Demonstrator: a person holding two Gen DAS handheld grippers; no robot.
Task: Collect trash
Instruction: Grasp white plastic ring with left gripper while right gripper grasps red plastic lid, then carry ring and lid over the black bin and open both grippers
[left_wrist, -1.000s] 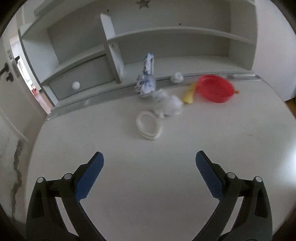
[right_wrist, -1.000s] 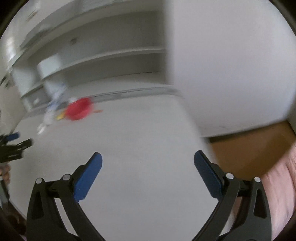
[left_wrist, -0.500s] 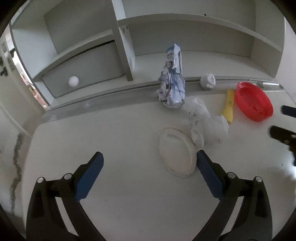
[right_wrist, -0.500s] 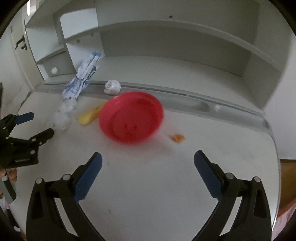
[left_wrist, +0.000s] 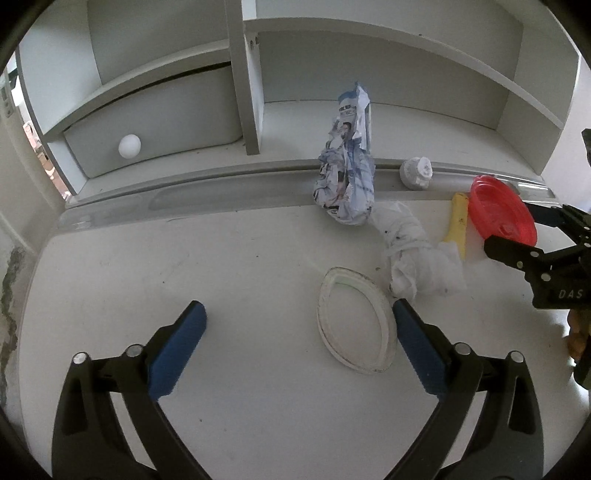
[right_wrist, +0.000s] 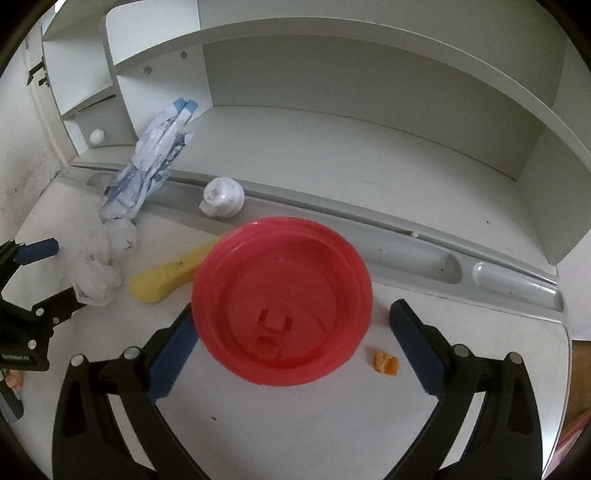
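Observation:
In the left wrist view my left gripper (left_wrist: 295, 332) hovers low over the white table (left_wrist: 110, 266), its jaws closing. A white oval lid (left_wrist: 354, 319) lies between the fingers, close to the right pad and untouched. Beyond it are crumpled white tissue (left_wrist: 421, 258), a crumpled blue-and-white wrapper (left_wrist: 347, 173) and a yellow peel (left_wrist: 458, 221). In the right wrist view my right gripper (right_wrist: 291, 332) straddles a red round lid (right_wrist: 280, 299), its jaws closing too. The left pad is at the lid's rim and the right pad stands clear of it.
A small white crushed cup (right_wrist: 221, 197) sits in the grey groove at the desk's back edge. An orange scrap (right_wrist: 386, 362) lies by the right pad. White shelves (right_wrist: 369, 155) and a drawer with a round knob (left_wrist: 129, 146) rise behind.
Both grippers have come forward to the trash. The white lid now lies between the left fingers. The right gripper swung from the table's right edge to the red lid. Both jaws have narrowed a little.

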